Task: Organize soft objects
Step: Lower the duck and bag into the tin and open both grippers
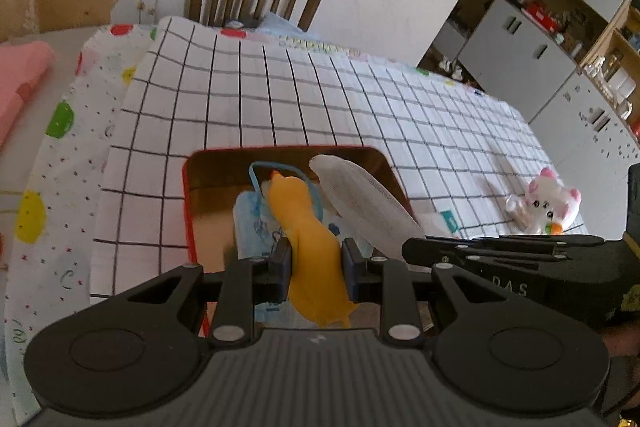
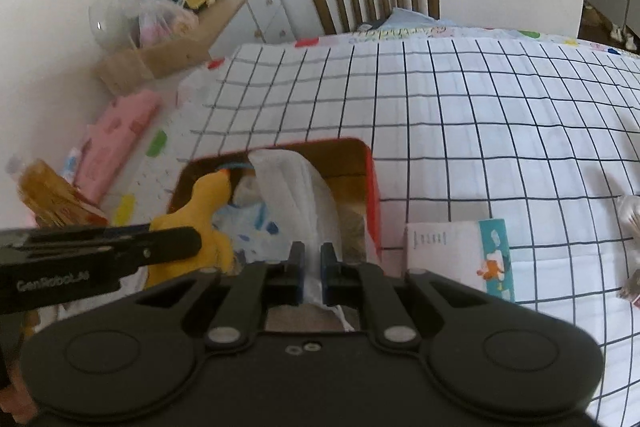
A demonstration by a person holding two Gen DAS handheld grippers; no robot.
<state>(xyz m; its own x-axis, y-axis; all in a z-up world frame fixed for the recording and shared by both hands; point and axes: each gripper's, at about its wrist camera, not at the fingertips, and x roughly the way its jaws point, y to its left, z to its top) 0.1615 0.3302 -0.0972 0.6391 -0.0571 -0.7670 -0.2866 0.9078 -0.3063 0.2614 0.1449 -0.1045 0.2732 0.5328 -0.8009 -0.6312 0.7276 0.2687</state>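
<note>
- The left gripper (image 1: pixel 316 269) pinched a soft yellow plush toy (image 1: pixel 306 223) at its middle, holding it over the open red-rimmed tin box (image 1: pixel 188 211) on the grid-patterned white tablecloth (image 1: pixel 280 99).
- The right gripper (image 2: pixel 312 269) was closed on a white folded cloth pad (image 2: pixel 304 195), which leaned out over the same box.
- A pale blue printed face mask (image 1: pixel 252 223) already lay inside the box, under both held items.
- Both tools crowded one small opening; a collision between them looked possible if both lowered together.
- The white pad stood tilted against the box's far rim and could tip out onto the cloth once released.
- The plush toy's loose lower end hung behind the fingers and might snag on the near wall of the box.
- A white-and-pink cat figure (image 1: pixel 550 201) sat well apart on the tablecloth, not yet collected, and a small white tissue packet with a teal edge (image 2: pixel 460 251) lay just beside the box.
</note>
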